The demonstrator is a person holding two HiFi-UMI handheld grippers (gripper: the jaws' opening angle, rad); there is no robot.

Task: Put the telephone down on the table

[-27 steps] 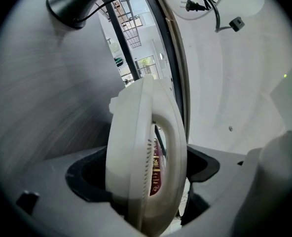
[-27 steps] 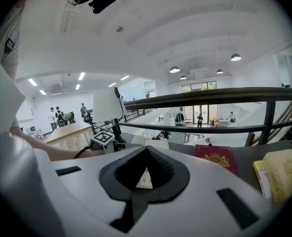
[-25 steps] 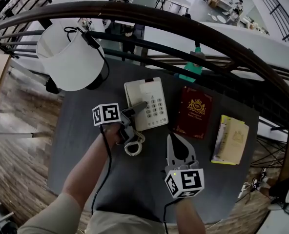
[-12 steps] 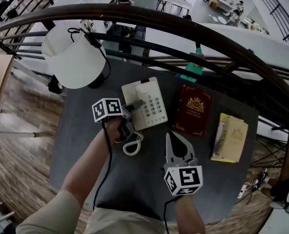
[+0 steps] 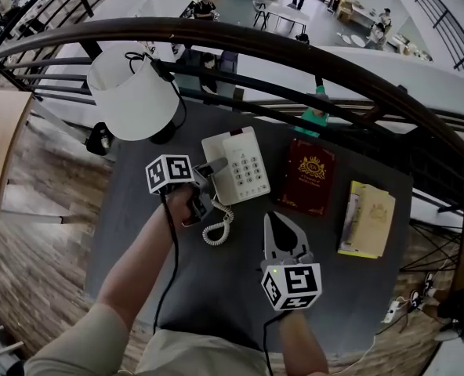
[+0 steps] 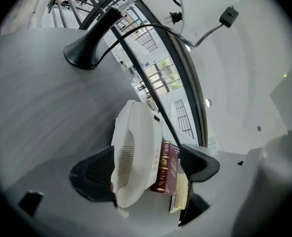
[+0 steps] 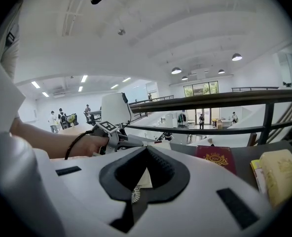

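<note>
two tools, one in play: left tool (image 5: pixel 208 183) has jaws apart astride the handset (image 6: pixel 132 154), whose long axis runs along them; telephone (image 5: pixel 244 171) lies on the table (image 5: pixel 349 288). right tool (image 5: pixel 275 219) closed, empty, farther off.

Table (image 5: pixel 134 237) layout, left to right
Lamp (image 5: pixel 134 94) rear-left; then telephone (image 5: pixel 238 163), book (image 5: pixel 308 177), booklet (image 5: pixel 367 219) at far right.

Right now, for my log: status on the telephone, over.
Left gripper open, jaws astride telephone. Right gripper shut, empty. Telephone down on table. Nothing obstructing.
</note>
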